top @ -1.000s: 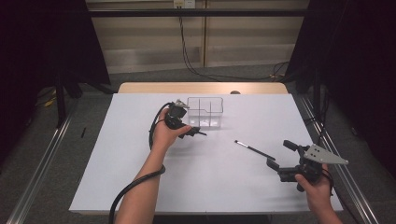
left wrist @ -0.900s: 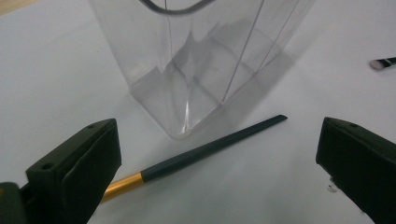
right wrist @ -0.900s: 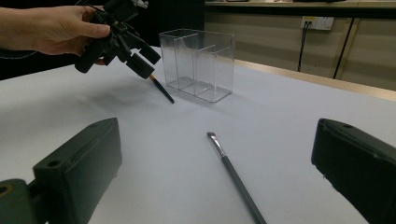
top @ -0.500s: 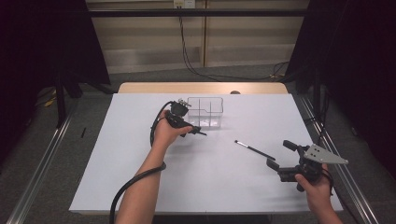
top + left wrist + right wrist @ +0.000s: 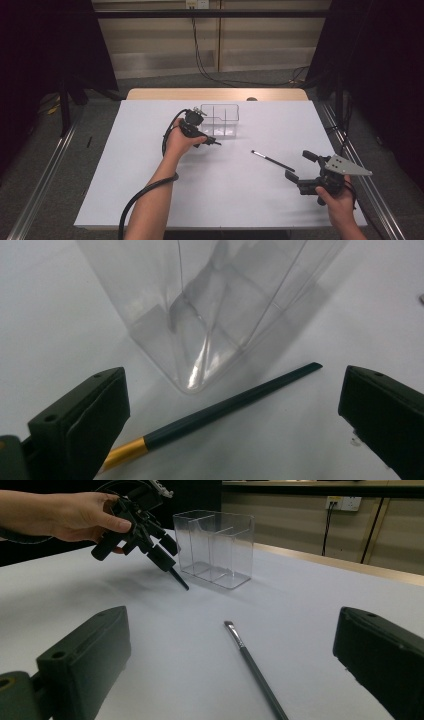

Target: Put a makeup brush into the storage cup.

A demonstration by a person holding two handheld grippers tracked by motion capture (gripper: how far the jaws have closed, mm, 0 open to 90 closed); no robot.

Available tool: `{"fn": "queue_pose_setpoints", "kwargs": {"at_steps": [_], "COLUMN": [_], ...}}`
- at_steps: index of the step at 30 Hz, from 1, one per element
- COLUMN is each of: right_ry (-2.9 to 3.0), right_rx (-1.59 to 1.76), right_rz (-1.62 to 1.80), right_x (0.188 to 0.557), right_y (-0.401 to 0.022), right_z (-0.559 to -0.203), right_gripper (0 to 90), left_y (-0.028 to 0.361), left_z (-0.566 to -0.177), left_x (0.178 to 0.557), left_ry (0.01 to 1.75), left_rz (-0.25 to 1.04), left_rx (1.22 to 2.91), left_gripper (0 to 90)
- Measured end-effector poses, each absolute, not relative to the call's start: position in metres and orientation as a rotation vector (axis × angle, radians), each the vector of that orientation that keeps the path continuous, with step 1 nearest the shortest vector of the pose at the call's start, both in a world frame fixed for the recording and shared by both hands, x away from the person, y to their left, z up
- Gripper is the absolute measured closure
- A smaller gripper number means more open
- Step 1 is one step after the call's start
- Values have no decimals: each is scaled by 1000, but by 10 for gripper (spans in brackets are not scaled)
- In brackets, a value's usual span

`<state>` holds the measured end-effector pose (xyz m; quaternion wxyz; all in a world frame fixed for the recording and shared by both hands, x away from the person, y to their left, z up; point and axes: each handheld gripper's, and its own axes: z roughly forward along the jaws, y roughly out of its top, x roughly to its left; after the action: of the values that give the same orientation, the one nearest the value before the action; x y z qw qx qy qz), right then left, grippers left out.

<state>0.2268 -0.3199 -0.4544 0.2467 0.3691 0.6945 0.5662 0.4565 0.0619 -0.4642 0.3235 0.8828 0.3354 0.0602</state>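
A clear divided box [image 5: 220, 119] stands at the back middle of the white table [image 5: 150, 200]. Close in front of it lies a dark-handled brush with a gold ferrule [image 5: 220, 410], flat on the table between the wide-apart jaws of my left gripper [image 5: 204, 137], which is open and tilted down over it. A second thin black brush [image 5: 272, 161] lies to the right, its bristles pointing toward the box. My right gripper [image 5: 299, 166] is open just behind that brush's handle end, with nothing between its fingers. The right gripper view shows this brush [image 5: 252, 665] ahead and the box [image 5: 215, 547] beyond.
The table's wooden far edge [image 5: 215, 94] runs behind the box. Metal rails [image 5: 45, 170] flank the table on both sides. A black cable [image 5: 135, 205] trails from the left gripper along the forearm.
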Motion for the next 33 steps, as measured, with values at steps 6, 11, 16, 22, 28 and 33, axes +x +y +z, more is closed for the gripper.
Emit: {"fn": "queue_pose_setpoints", "kwargs": {"at_steps": [6, 11, 16, 22, 28, 33], "right_ry": [1894, 1895, 1895, 1900, 1902, 1903], "right_rx": [1013, 1012, 1014, 1014, 1013, 1014], "right_rz": [1547, 1550, 1552, 1548, 1548, 1548], "right_x": [227, 227, 227, 228, 228, 228], "right_y": [-320, -320, -320, -320, -321, -320], "right_z": [-455, -455, -455, -455, -455, -455], "right_gripper": [16, 16, 16, 16, 16, 16], "left_y": [62, 62, 63, 65, 67, 68], "left_z": [-466, -469, -472, -476, -483, -483], "left_x": [458, 460, 462, 463, 461, 460], "left_ry": [883, 866, 853, 837, 822, 822], "left_rz": [142, 156, 152, 140, 154, 155], "left_rx": [2312, 2319, 2328, 2354, 2378, 2377], "left_gripper": [0, 0, 0, 0, 0, 0]}}
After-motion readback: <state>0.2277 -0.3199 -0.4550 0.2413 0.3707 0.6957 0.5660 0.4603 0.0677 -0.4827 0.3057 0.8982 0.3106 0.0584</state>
